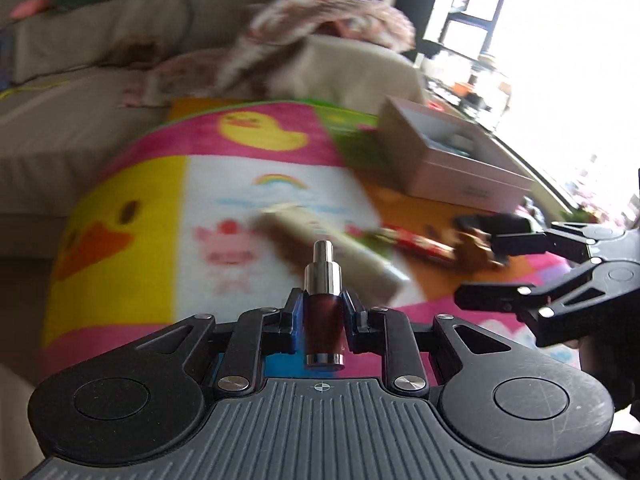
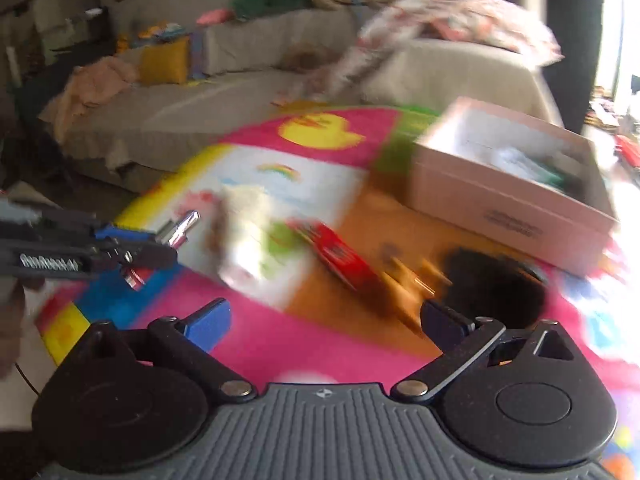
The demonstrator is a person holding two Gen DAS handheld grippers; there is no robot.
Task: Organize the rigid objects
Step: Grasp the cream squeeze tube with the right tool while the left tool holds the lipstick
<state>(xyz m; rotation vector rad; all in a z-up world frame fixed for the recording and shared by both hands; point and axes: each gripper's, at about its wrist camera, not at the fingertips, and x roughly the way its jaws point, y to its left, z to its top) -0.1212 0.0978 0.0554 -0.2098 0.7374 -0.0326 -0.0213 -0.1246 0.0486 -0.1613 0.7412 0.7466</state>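
My left gripper (image 1: 323,312) is shut on a small dark red bottle with a silver pump top (image 1: 323,308), held above the colourful play mat (image 1: 224,184); it also shows in the right wrist view (image 2: 176,232). My right gripper (image 2: 326,324) is open and empty, low over the mat; it shows at the right of the left wrist view (image 1: 476,264). On the mat lie a white tube (image 1: 332,240), a red flat packet (image 2: 340,256), a small wooden piece (image 2: 412,284) and a black round object (image 2: 496,284). All are blurred.
An open pink box (image 2: 508,208) with items inside stands on the mat at the far right. A beige sofa (image 2: 224,96) with cushions, blanket and clothes runs behind the mat. Bright window light is at the right.
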